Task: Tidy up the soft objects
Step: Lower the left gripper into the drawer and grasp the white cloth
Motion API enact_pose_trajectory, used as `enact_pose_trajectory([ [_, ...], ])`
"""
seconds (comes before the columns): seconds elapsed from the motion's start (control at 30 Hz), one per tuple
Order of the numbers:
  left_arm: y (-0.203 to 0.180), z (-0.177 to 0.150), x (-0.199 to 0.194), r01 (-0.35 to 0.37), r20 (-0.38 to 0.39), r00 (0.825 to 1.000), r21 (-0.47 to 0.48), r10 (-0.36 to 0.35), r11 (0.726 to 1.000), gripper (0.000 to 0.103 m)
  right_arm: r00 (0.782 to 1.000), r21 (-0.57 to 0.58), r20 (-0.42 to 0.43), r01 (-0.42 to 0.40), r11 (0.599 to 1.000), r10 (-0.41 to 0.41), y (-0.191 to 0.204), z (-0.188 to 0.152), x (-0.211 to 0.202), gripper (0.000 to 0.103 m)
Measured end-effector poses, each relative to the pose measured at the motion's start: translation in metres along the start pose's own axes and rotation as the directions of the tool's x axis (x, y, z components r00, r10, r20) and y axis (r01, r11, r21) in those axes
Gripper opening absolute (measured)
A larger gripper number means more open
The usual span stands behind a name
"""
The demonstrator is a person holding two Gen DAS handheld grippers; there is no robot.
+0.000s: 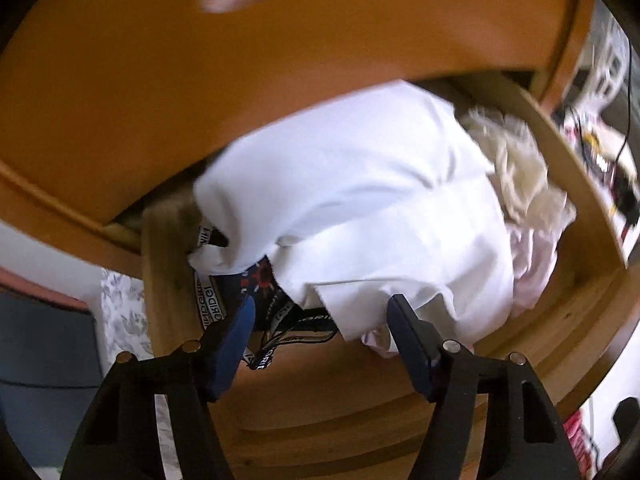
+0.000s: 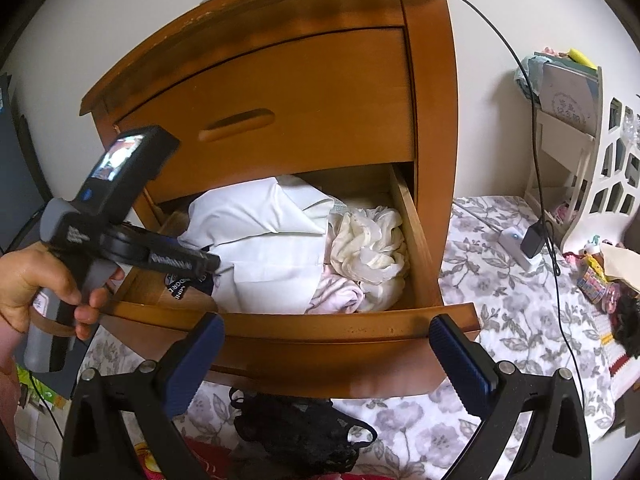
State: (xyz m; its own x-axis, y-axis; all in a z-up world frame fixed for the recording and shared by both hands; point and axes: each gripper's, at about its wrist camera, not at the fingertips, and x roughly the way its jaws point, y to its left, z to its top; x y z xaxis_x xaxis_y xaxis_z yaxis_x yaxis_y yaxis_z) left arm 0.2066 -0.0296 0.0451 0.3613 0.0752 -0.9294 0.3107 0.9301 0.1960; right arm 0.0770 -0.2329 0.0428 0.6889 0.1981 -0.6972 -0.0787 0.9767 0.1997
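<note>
The open wooden drawer (image 2: pixel 320 330) holds a folded white garment (image 2: pixel 272 240), a cream ruffled cloth (image 2: pixel 372 240), a pink cloth (image 2: pixel 340 294) and a dark garment with a lettered waistband (image 2: pixel 186 280). My left gripper (image 1: pixel 322 314) points down into the drawer's left front part and is open. The white garment's (image 1: pixel 360 200) edge and the dark waistband garment (image 1: pixel 256 292) lie below and between its blue fingers (image 1: pixel 240 332), neither pinched. A hand (image 2: pixel 36 280) holds this gripper in the right wrist view. My right gripper (image 2: pixel 328 320) hovers open in front of the drawer, holding nothing.
A black lace garment (image 2: pixel 304 432) lies on the floral sheet (image 2: pixel 520 300) below the drawer front. The upper drawer (image 2: pixel 280 100) of the chest is shut. A white charger (image 2: pixel 516 248) with a black cable, a white headboard (image 2: pixel 616 168) and small clutter are on the right.
</note>
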Motion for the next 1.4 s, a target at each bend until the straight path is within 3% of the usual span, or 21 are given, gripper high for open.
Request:
enact_pose_trajectory([
  [0.27, -0.023, 0.009, 0.010, -0.001, -0.021, 1.000, 0.080, 0.003, 0.997, 0.064, 1.000, -0.007, -0.002, 0.003, 1.000, -0.003, 0.001, 0.000, 0.001, 0.103],
  [0.33, -0.023, 0.011, 0.008, 0.026, -0.013, 1.000, 0.062, -0.026, 0.998, 0.063, 1.000, -0.005, -0.003, 0.000, 1.000, 0.000, 0.000, 0.000, 0.000, 0.103],
  [0.5, 0.000, 0.017, -0.016, 0.056, 0.112, 0.992, -0.054, -0.050, 0.997, 0.063, 1.000, -0.008, -0.005, 0.003, 1.000, -0.003, 0.000, 0.000, 0.000, 0.103],
  [0.6, 0.003, 0.021, -0.033, -0.034, 0.195, 0.980, -0.056, 0.044, 0.998, 0.063, 1.000, -0.011, -0.006, 0.004, 1.000, -0.005, 0.000, 0.000, 0.000, 0.103],
  [0.67, -0.001, 0.023, -0.039, -0.048, 0.216, 0.975, -0.026, 0.053, 0.999, 0.063, 1.000, -0.013, -0.006, 0.007, 1.000, -0.007, 0.000, 0.001, 0.001, 0.103],
  [0.97, -0.028, 0.045, -0.021, -0.086, 0.187, 0.980, 0.094, 0.067, 0.992, 0.065, 1.000, -0.022, -0.008, 0.007, 1.000, -0.007, 0.002, 0.001, 0.001, 0.103],
  [1.23, -0.049, 0.054, 0.001, -0.192, 0.172, 0.973, 0.223, 0.155, 0.956, 0.074, 1.000, -0.036, -0.009, 0.006, 0.999, -0.006, 0.005, 0.002, 0.004, 0.103],
  [1.4, -0.047, 0.060, 0.014, -0.230, 0.174, 0.965, 0.211, 0.195, 0.950, 0.074, 1.000, -0.041, -0.009, 0.006, 0.999, -0.006, 0.005, 0.003, 0.004, 0.103],
])
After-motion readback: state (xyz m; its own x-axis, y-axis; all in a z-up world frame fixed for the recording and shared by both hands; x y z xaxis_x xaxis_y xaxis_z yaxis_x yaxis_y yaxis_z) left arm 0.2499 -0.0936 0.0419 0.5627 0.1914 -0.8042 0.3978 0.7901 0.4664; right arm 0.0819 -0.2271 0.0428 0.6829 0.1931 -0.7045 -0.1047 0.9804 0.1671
